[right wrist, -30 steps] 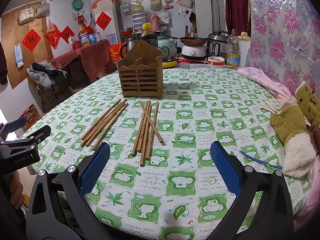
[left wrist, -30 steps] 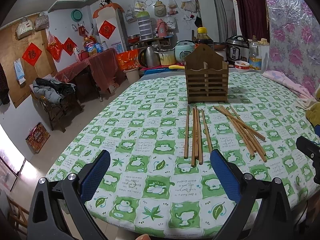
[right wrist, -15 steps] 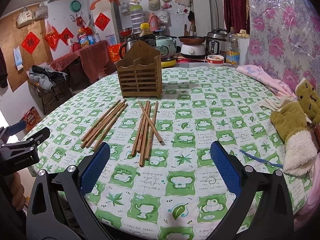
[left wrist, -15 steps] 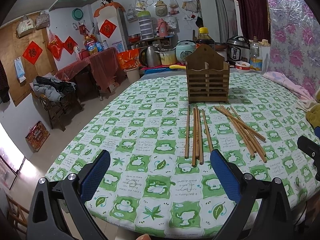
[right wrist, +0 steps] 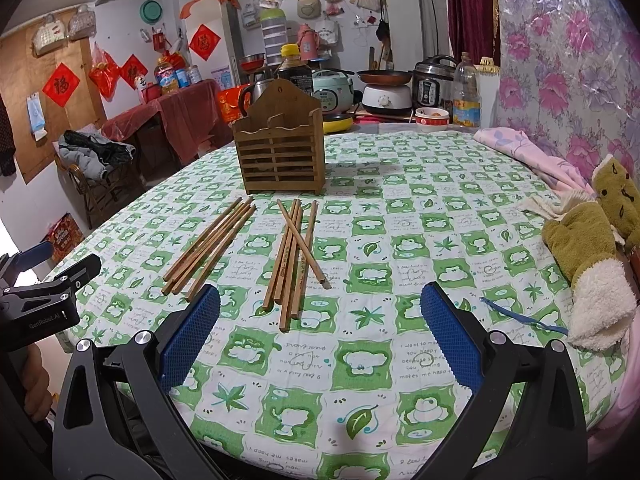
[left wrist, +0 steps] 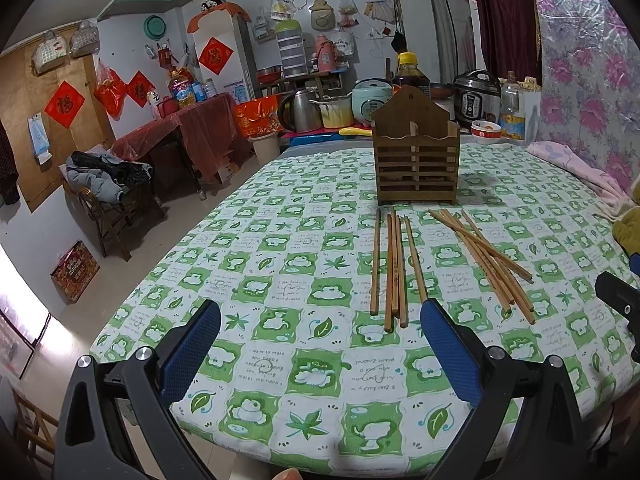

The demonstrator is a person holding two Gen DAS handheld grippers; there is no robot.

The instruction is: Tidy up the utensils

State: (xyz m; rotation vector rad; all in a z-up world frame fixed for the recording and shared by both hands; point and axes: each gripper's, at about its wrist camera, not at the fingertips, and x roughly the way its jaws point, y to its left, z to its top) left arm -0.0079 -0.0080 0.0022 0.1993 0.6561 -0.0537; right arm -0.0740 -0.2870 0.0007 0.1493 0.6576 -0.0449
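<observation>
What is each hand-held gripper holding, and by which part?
Nothing. The left hand-held gripper and right hand-held gripper are open; the chopsticks lie on the table.

matt wooden chopsticks [left wrist: 394,268] and slatted wooden holder [left wrist: 416,160] on a printed cloth tablecloth [left wrist: 280,280].

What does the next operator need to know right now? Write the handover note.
Left gripper: open, empty, hovering over the near table edge.
Right gripper: open, empty, also short of the sticks.
Slatted brown wooden utensil holder: upright mid-table on the green-and-white checked tablecloth; no sticks seen in it.
Left bundle of wooden chopsticks: flat, roughly parallel, in front of the holder.
Right bundle of wooden chopsticks: flat beside it, one stick crossed over the others.
Done: nothing yet.
Left: pick up both bundles and stand them in the holder.
</observation>
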